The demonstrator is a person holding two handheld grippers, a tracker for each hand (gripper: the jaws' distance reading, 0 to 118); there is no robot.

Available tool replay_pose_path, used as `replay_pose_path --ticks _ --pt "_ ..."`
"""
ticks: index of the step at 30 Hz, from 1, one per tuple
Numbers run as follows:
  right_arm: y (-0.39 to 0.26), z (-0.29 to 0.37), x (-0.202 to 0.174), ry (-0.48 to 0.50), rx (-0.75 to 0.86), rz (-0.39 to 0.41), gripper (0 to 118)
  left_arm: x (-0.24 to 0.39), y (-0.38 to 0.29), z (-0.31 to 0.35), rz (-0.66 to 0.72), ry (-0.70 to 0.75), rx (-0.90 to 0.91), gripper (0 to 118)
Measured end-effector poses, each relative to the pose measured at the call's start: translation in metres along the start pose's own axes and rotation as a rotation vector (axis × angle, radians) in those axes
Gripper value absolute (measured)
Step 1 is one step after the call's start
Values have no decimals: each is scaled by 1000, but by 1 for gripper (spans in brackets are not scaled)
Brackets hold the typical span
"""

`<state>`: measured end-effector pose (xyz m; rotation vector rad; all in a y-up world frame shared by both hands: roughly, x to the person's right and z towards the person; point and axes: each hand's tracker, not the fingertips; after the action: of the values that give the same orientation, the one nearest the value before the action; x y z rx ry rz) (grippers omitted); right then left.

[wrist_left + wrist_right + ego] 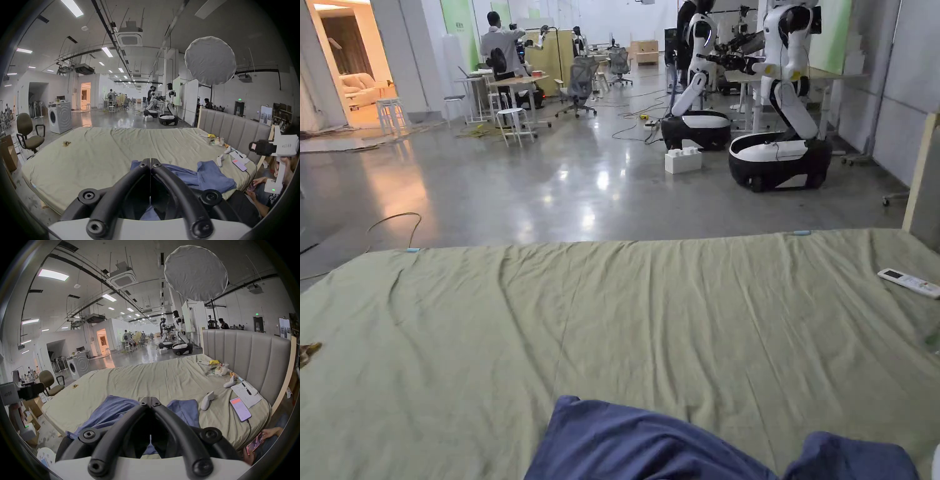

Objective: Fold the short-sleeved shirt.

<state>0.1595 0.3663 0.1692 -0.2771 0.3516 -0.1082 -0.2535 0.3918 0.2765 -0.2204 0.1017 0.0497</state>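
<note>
We stand at the near edge of a bed [612,300], its pale green sheet [487,350] creased in long shallow ridges, with a blue short-sleeved shirt [625,447] lying crumpled at that edge, close in front of us and not yet folded.

Going left to right: a small brown scrap [66,143] sits alone far out on the sheet. Our left gripper [150,162] hovers above the shirt's left part with its black fingers [129,178] clenched tip to tip on nothing. Our right gripper [150,400] hangs over the gap between two bunched lobes of the cloth, its fingers likewise pressed together and empty. Beyond the shirt lie two white controllers [207,400], a phone [240,408] on a cable, sheets of paper [245,394] and a remote [909,282], all near the padded grey headboard [243,350].

The shirt looks thin, soft and limp, heaped in rounded folds; the controllers are hard, smooth plastic.

We judge the chief risk to be the cloth itself: pinched through several layers, it may lift as a lump and never spread flat. With part of it seemingly draped over the mattress edge, a loose grip could let it slide to the floor. A wide sweep to the right might also drag a sleeve into the phone cable or nudge a controller.
</note>
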Motion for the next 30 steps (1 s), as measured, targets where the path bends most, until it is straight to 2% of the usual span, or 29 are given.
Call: replay_pose_path --ticks 10,15,16,17,18,19,20,22,26,28,30 --pt "1 -13 4 -6 -8 -2 0 -7 1 -48 8 -72 -73 0" --pt "-8 -29 8 11 -76 -70 0 -32 -1 -122 90 -119 -154 1" --pt "-10 -30 10 22 -97 -68 0 -37 -4 -141 102 -123 -181 6" --pt "-13 -30 12 19 -113 -60 0 -44 -7 -165 96 -121 -196 16" --pt "-16 -29 14 8 -130 -48 0 -49 -11 -187 96 -122 -224 30" --pt "-20 -30 17 -9 -162 -34 0 -52 -12 -210 88 -124 -278 51" --pt "-24 -31 20 -30 -193 -29 0 -57 -18 -244 69 -119 -327 63" --pt "-31 -36 26 -63 -232 -47 0 -62 -29 -296 41 -91 -413 65" --pt "-47 -50 43 -112 -293 -138 0 -75 -52 -398 17 -54 -533 65" --pt "-49 -56 47 -121 -301 -150 0 -84 -65 -437 77 -37 -605 65" --pt "-51 -60 52 -126 -306 -157 0 -87 -78 -461 53 1 -638 65"
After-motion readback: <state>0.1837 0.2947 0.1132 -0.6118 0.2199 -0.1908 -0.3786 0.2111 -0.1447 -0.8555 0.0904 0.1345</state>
